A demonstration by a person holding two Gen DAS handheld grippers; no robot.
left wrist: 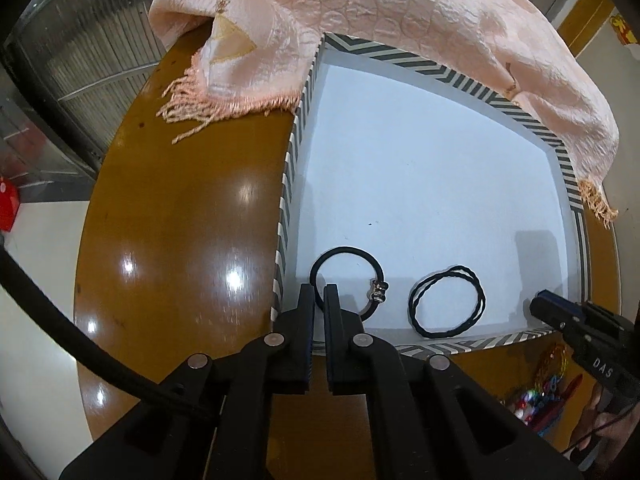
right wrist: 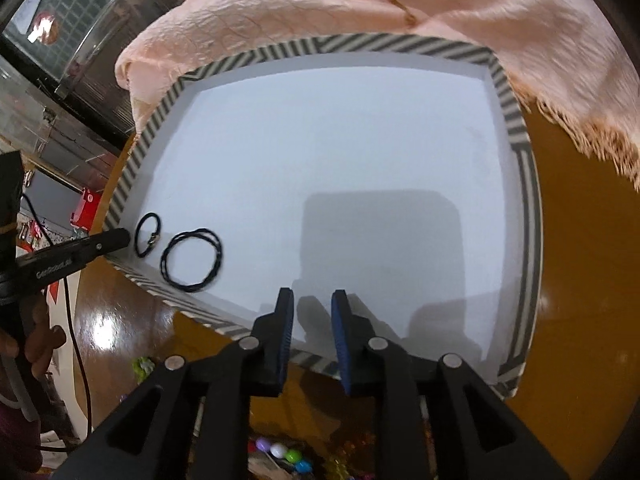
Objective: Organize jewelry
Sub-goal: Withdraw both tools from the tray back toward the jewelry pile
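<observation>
While 2 hand-held grippers hang steeply over a glossy brown wooden desk (left wrist: 172, 240), a shallow white tray with a grey-and-white chevron-striped rim (left wrist: 400, 184) lies beneath them, its far edge partly draped by a crinkled peach-pink scarf with a tasselled fringe (left wrist: 360, 12). Inside the tray, near its front left corner, a thick black hair band with a small metal bead clasp (left wrist: 352, 256) lies flat, and just beside it, apart from it, rests a thin twisted black elastic looped into 2 rings (left wrist: 448, 304). The left gripper (left wrist: 319, 300) stands over the thick band, its black fingers (left wrist: 306, 308) parted by only a narrow slit; the band's edge runs behind the tips, but whether the pads press on it cannot be told. The right gripper (right wrist: 313, 304) hovers over the bare front right part of the tray, its blue-padded fingers (right wrist: 340, 320) a little apart with nothing between them. Colourful trinkets (right wrist: 280, 452) show blurred below the desk's near edge, and part of a hand (right wrist: 36, 344) grips the left tool's handle.
</observation>
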